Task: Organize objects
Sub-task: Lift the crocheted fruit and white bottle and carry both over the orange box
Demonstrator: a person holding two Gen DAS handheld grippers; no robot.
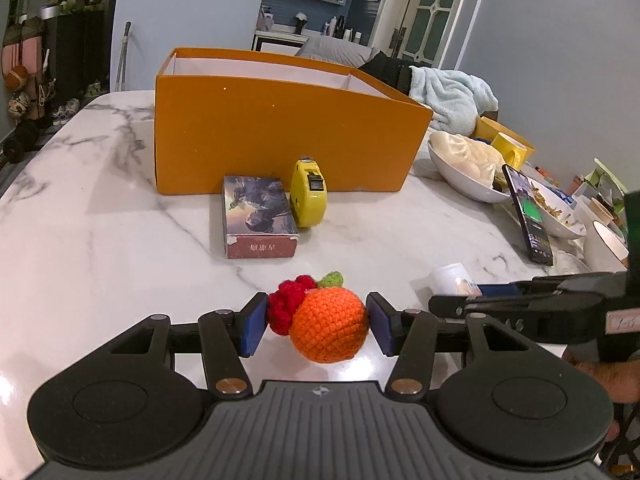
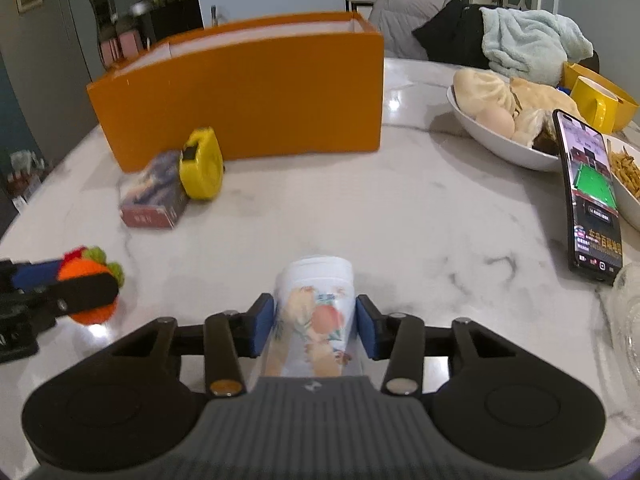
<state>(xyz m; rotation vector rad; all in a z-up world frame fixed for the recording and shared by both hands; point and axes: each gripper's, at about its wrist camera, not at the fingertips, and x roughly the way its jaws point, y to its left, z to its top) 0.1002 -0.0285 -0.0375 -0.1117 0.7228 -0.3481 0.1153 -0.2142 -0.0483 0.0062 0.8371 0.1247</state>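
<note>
My left gripper (image 1: 316,326) is shut on a crocheted orange fruit toy (image 1: 326,326) with red berries and a green leaf, just above the marble table (image 1: 100,220); the toy also shows in the right wrist view (image 2: 90,280). My right gripper (image 2: 314,324) is shut on a white bottle (image 2: 314,312) with a fruit print, lying along the fingers; the bottle also shows in the left wrist view (image 1: 454,280). An open orange box (image 1: 280,128) stands behind, also in the right wrist view (image 2: 240,92). A card box (image 1: 258,216) and a yellow tape measure (image 1: 308,194) sit before it.
At the right are a white bowl of buns (image 2: 504,116), a propped phone (image 2: 590,196), a yellow mug (image 2: 600,100), a dish of food (image 2: 624,176) and a light blue towel (image 2: 528,40). The table edge curves away at the left.
</note>
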